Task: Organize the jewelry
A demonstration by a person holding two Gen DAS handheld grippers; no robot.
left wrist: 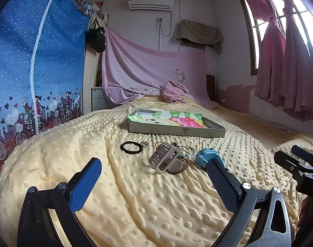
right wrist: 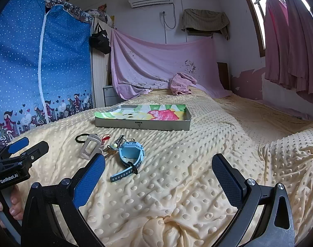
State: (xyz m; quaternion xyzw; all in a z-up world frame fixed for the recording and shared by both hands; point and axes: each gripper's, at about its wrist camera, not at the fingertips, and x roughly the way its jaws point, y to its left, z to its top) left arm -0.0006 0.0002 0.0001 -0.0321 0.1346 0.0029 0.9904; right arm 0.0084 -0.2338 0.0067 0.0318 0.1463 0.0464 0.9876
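A small pile of jewelry lies on the cream dotted blanket (left wrist: pixel 135 195): a black hair tie (left wrist: pixel 130 147), a beige hair claw (left wrist: pixel 164 157), thin bangles (left wrist: pixel 188 150) and a blue watch (left wrist: pixel 208 156). The same watch (right wrist: pixel 129 158) and claw (right wrist: pixel 90 146) show in the right wrist view. A shallow grey box (left wrist: pixel 177 130) lined with colourful paper sits behind them. My left gripper (left wrist: pixel 154 175) is open and empty just short of the pile. My right gripper (right wrist: pixel 158 177) is open and empty, to the right of the watch.
The bed runs back to a pink draped sheet (left wrist: pixel 152 70) and a pink towel (left wrist: pixel 174 92). A blue wardrobe cover (left wrist: pixel 36 61) stands at the left. Pink curtains (left wrist: pixel 288 65) hang at the right window. The blanket (right wrist: pixel 197 164) stretches right of the pile.
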